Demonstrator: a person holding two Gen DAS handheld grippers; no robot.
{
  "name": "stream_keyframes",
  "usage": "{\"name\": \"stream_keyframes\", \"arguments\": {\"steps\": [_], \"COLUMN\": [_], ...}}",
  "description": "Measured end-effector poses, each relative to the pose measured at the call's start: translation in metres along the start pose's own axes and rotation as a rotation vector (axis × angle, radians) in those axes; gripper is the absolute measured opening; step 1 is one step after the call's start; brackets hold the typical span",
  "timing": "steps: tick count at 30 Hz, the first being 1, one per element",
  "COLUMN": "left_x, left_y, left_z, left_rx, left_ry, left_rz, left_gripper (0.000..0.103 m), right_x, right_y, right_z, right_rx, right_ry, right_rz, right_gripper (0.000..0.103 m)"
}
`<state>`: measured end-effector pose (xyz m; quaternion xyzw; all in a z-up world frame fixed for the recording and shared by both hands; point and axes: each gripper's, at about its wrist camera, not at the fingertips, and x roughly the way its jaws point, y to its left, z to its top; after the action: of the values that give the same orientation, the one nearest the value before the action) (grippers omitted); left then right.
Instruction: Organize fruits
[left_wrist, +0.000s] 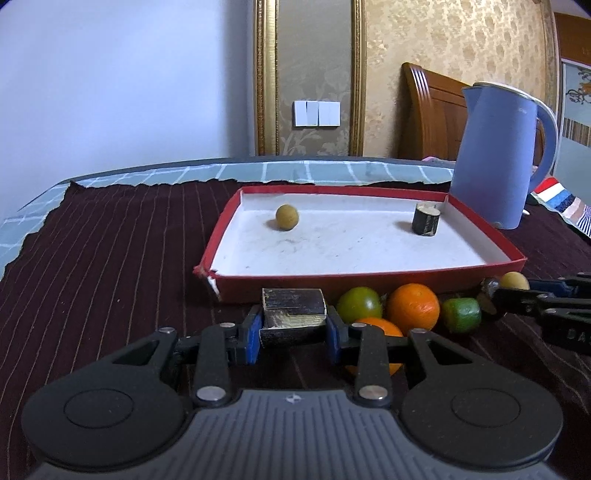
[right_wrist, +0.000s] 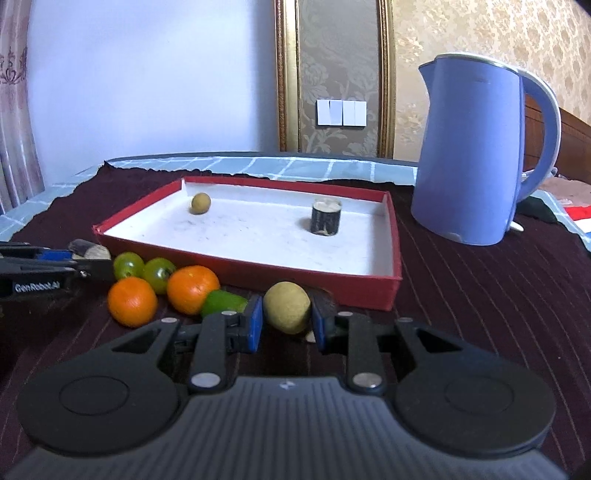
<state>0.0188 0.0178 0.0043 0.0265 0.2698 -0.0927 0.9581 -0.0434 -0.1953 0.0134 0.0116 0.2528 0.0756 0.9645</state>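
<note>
Two pieces sit in the red tray (left_wrist: 369, 280) | left tool (left_wrist: 293, 334) grips a dark block (left_wrist: 293, 308) | right tool (right_wrist: 287, 325) grips a tan fruit (right_wrist: 287, 307) | five fruits wait near.

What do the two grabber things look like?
Both look alike. The left gripper and the right gripper are black plastic with two round discs, a ribbed grey middle, silver rivets and blue pads on the fingers. White lettering runs along the left one's side. No cables, hands or sleeves show.
</note>
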Motion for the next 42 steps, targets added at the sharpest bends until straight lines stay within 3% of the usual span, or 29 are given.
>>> {"name": "stream_keyframes", "arguments": {"steps": [17,42], "left_x": [0.020,0.051], "left_y": [-0.039,-0.045], "left_z": [0.030,0.050], "left_rx": [0.074,0.088], "left_ry": [-0.014,0.027], "left_rz": [-0.023,0.022], "left_gripper": [0.034,0.034], "right_x": [0.020,0.039], "right_y": [-0.002,-0.003], "right_z": [0.024,0.043], "right_rx": [0.070,0.056], "right_ry": [-0.033,-0.031], "right_rz": [-0.029,-0.042], "right_gripper": [0.026,0.026]}}
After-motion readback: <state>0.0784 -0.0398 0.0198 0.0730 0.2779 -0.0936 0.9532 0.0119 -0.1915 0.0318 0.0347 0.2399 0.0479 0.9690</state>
